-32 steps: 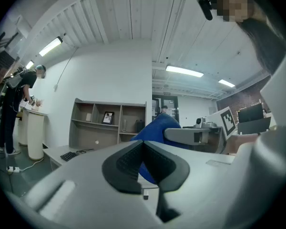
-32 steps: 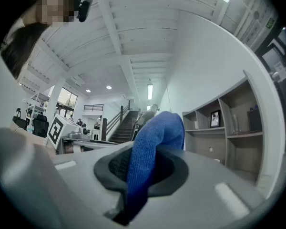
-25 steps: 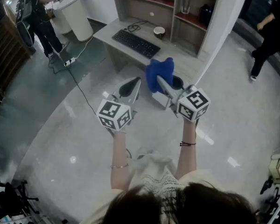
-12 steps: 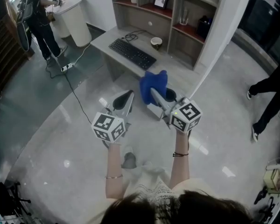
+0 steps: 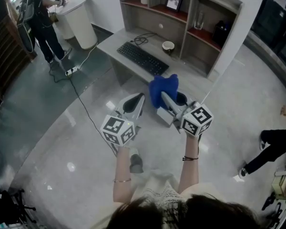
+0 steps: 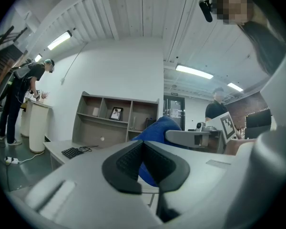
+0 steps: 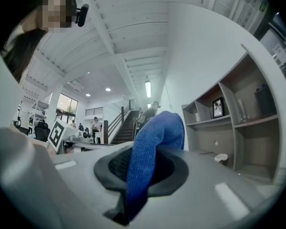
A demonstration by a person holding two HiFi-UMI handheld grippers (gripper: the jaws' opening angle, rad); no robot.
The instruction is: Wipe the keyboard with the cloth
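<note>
Jaws of our right gripper (image 7: pixel 137 171) were clamped shut on the blue cloth (image 7: pixel 155 137), which ran up between the black pads and bulged in a rounded fold above them. Our left gripper (image 6: pixel 144 152) had its jaws pressed together with nothing between them; the cloth (image 6: pixel 158 127) showed only behind them, off to the right.

From the head view we saw both grippers held out side by side above the floor, the left gripper (image 5: pixel 138 98) just beside the right gripper (image 5: pixel 163 95), with the cloth (image 5: pixel 163 86) standing up from the right jaws. That view alone showed the keyboard (image 5: pixel 142 58) lying flat on the grey surface (image 5: pixel 193 80), well ahead of both grippers and apart from the cloth. A cup (image 5: pixel 168 45) stood on the surface behind the keyboard.

In the left gripper view the keyboard (image 6: pixel 72 152) lay low at the left. The right gripper view did not show it, only the cup (image 7: pixel 221 158) under the shelves (image 7: pixel 238 120).
</note>
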